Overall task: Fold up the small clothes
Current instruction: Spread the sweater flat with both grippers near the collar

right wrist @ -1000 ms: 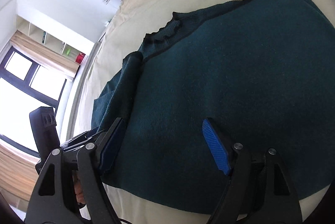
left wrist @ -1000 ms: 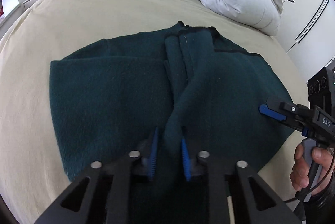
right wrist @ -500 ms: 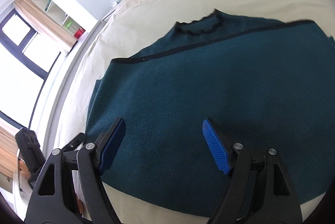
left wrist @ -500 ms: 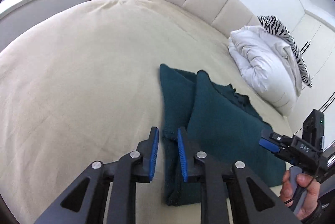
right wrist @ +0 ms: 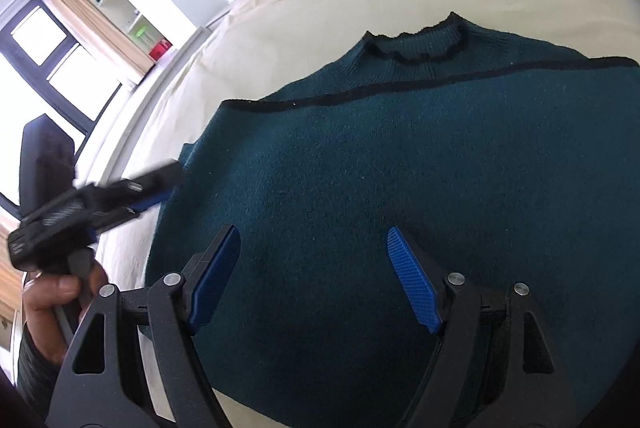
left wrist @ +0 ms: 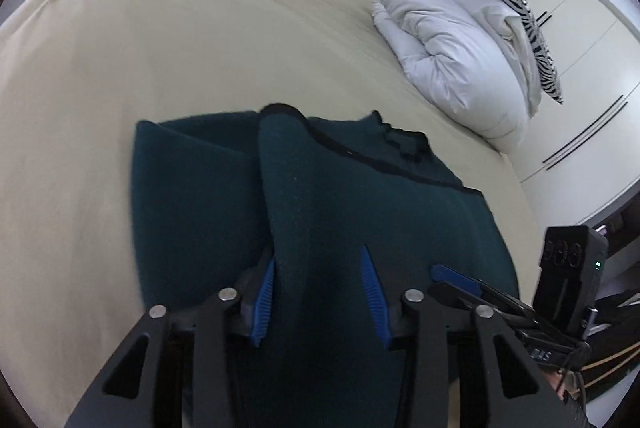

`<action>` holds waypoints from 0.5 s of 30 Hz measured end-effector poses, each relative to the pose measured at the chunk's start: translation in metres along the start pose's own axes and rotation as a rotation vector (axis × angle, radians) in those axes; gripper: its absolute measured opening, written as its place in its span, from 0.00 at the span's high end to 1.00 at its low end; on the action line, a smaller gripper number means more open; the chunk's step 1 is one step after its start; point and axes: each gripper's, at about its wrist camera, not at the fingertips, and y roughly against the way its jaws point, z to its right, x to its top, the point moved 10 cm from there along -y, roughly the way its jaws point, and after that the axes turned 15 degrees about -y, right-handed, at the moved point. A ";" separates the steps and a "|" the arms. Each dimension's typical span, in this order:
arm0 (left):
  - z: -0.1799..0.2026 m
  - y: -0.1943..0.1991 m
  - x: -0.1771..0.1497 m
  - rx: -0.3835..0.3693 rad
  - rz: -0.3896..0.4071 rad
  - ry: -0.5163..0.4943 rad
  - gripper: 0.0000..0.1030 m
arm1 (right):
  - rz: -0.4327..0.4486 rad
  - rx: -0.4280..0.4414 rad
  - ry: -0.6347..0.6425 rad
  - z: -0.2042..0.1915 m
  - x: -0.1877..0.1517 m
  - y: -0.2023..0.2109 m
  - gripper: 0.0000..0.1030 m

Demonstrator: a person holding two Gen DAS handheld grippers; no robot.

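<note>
Left wrist view: the dark green sweater (left wrist: 360, 195) lies on the bed (left wrist: 160, 47), one fold draped between the left gripper (left wrist: 318, 292) fingers, which stand apart. Right wrist view: the right gripper (right wrist: 316, 276) hovers wide open above it. Soft, thick knit; probably best pinched at an edge

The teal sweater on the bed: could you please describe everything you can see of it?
The teal sweater is a dark teal knit with a fuzzy, woolly look, black trim along its ruffled collar and one black seam line across it. It lies on the cream bedsheet, partly folded: one side flap lies over the body, leaving a raised ridge. The left gripper and right gripper are both open over its near edge; whether either touches it is unclear.
</note>
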 end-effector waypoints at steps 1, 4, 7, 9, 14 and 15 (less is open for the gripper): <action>0.007 0.004 -0.004 -0.031 0.010 0.001 0.74 | 0.002 0.006 0.007 0.000 0.000 -0.001 0.27; 0.032 0.025 -0.010 -0.056 0.086 -0.090 0.78 | 0.007 0.014 0.025 0.001 -0.002 -0.002 0.27; 0.060 0.024 -0.016 -0.060 0.101 -0.238 0.43 | 0.014 0.023 0.022 0.001 -0.004 0.000 0.27; 0.080 0.017 -0.025 -0.153 0.083 -0.281 0.30 | 0.016 0.030 -0.005 0.005 -0.003 0.003 0.27; 0.093 0.024 -0.026 -0.136 0.121 -0.347 0.31 | 0.051 -0.005 -0.077 0.021 0.005 0.016 0.30; 0.087 0.033 -0.019 -0.132 0.162 -0.311 0.31 | 0.058 -0.011 -0.080 0.023 0.007 0.019 0.30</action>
